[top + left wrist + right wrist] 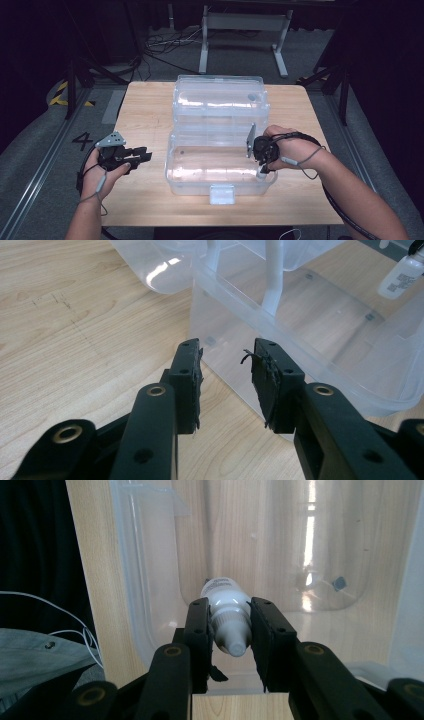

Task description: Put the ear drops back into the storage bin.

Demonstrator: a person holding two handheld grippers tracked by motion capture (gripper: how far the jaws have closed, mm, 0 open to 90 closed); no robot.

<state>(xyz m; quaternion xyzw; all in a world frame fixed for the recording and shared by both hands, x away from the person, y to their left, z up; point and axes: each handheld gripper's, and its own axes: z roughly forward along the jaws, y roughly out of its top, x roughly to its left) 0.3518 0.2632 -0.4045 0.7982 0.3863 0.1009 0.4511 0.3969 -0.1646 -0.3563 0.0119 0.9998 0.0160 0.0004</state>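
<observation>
While our right gripper [227,625] clamps the white bottle [227,612] above the open clear box [220,175], stowing remains; left gripper [227,385], beside it, stands parted, empty.

High view: fixed overhead, at person's side, facing forward and down; far enough to take whole surface [145,200], floor and frame legs beyond.

Left gripper view: rides left hand-held gripper [227,385], low and close over surface, looking along own jaws at end wall of clear box [320,330].

Right gripper view: rides right hand-held gripper [231,635], tipped steeply down into box, very close; white bottle [227,612] between its jaws.

Shared: box in all three; bottle also far off in left gripper view.
</observation>
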